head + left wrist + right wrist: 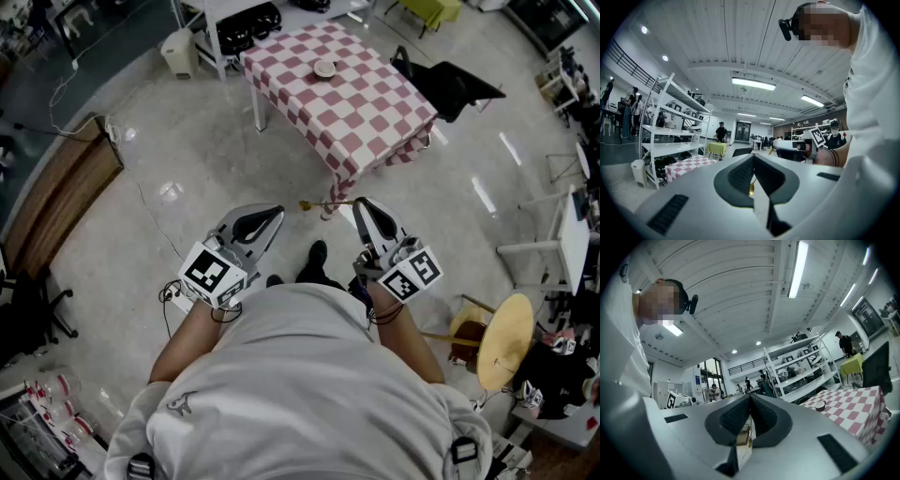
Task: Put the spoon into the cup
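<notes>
A small cup stands on the red-and-white checked table well ahead of me; the right gripper view shows this cup far off to the right. Both grippers are held close to my body above the floor. My right gripper is shut on one end of a thin gold spoon, which sticks out level to the left. The jaws of my left gripper meet at the tips with nothing between them, just left of the spoon's free end. In the left gripper view the right gripper is ahead on the right.
A black chair stands at the table's right side. A white bin and a shelf rack are beyond the table's left. A wooden panel lies at far left and a round wooden stool at right.
</notes>
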Tool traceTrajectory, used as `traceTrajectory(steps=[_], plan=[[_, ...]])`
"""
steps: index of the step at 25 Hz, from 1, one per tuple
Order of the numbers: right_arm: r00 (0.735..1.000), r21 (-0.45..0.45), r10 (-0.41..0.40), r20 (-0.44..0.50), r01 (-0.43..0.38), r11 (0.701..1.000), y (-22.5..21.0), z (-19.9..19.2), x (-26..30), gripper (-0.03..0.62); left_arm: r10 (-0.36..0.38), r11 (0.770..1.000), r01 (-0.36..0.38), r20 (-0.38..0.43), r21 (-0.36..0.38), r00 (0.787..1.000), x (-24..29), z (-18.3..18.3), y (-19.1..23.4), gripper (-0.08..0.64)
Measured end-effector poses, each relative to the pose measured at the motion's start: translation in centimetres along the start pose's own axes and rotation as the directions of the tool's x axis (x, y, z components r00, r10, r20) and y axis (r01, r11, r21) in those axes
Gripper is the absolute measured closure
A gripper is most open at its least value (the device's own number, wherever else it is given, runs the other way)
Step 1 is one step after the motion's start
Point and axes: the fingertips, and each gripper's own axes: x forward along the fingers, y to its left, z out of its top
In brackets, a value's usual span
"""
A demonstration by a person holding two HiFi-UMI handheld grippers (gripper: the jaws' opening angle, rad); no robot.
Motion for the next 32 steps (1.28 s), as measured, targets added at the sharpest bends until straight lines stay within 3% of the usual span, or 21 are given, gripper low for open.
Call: traceTrajectory(steps=[15,32], plan=[[0.999,0.028,0.03,-0.011,-0.03,0.999,-4.9,0.9,0.9,0.56,0.056,0.998,-0.057,-0.028,-0.016,0.998,3.8,-0.7,1.6,0.546],[0.997,-0.005,0.083,-0.005,-0.083,0.997,-20.6,7.3,3.6,0.558,0.083,0.997,-0.083,-0.023,0.009,0.996,19.8,0.8,6.6,0.547]])
